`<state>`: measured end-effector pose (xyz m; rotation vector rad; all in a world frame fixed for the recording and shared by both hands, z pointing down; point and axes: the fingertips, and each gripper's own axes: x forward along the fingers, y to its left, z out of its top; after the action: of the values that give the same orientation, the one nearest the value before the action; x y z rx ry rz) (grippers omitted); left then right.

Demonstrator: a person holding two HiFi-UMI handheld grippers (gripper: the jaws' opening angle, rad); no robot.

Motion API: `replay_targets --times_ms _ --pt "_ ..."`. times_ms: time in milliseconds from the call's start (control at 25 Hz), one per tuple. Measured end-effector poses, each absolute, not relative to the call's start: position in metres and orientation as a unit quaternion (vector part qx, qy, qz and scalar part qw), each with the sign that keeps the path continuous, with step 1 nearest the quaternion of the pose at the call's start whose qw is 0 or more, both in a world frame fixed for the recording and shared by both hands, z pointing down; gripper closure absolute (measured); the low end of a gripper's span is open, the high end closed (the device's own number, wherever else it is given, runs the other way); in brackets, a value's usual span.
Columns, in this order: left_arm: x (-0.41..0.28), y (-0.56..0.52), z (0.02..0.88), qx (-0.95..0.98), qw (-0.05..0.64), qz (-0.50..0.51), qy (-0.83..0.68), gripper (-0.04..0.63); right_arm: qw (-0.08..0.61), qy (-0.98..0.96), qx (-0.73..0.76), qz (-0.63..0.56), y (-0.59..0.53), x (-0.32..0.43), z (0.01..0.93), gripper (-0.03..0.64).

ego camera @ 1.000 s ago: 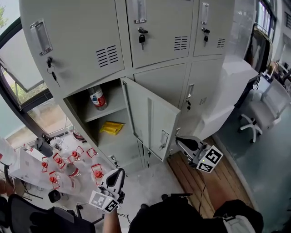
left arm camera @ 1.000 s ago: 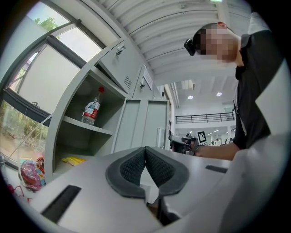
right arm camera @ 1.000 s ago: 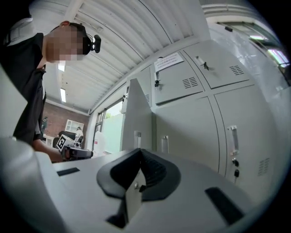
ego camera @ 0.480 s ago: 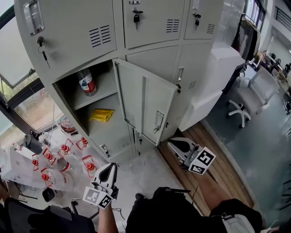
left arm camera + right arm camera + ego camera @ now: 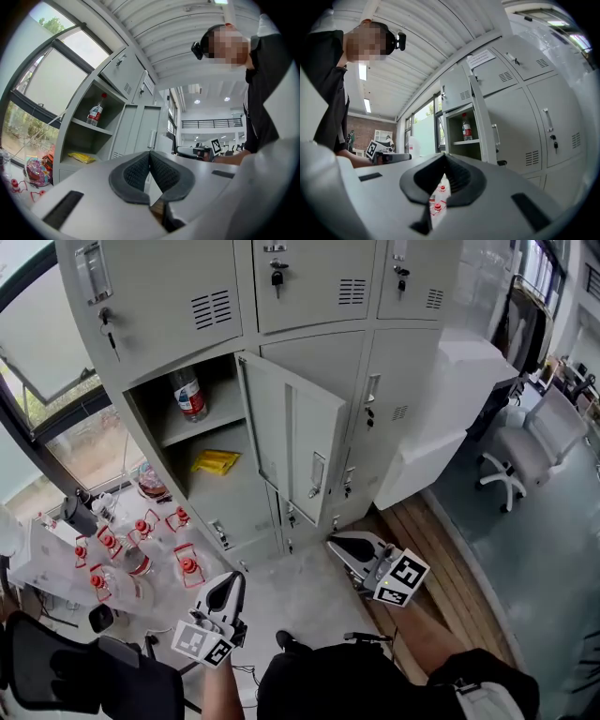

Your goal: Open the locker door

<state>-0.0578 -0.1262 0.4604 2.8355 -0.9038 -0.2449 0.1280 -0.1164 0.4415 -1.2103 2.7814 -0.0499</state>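
The grey locker bank has one door (image 5: 292,434) swung wide open, its handle (image 5: 317,474) on the free edge. The open compartment (image 5: 202,451) holds a water bottle (image 5: 189,395) on its shelf and a yellow packet (image 5: 216,461) below. My right gripper (image 5: 339,547) hangs shut and empty below the door, well apart from it. My left gripper (image 5: 228,589) is also shut and empty, low over the floor. The left gripper view shows the open compartment (image 5: 89,136) with the bottle (image 5: 95,112); the right gripper view shows the door's edge (image 5: 480,115) and the bottle (image 5: 466,127).
Several red-capped water jugs (image 5: 141,554) lie on the floor at the left, next to a window (image 5: 56,381). A white cabinet (image 5: 450,409) and an office chair (image 5: 530,451) stand to the right. The other locker doors (image 5: 309,277) are closed, with keys in their locks.
Both grippers have dropped lower and away from the lockers. The right gripper has moved off from the door's handle, and the door stands open as before.
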Motion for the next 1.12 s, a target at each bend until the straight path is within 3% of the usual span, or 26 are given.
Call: replay_targets --times_ms 560,1120 --pt "-0.036 -0.004 0.478 0.939 0.093 -0.069 -0.323 0.58 0.034 0.934 -0.356 -0.02 -0.007 0.124 0.468 0.604" --pt "-0.029 0.045 0.487 0.941 0.104 -0.058 -0.315 0.58 0.042 0.947 -0.315 -0.042 0.037 0.107 0.486 0.606"
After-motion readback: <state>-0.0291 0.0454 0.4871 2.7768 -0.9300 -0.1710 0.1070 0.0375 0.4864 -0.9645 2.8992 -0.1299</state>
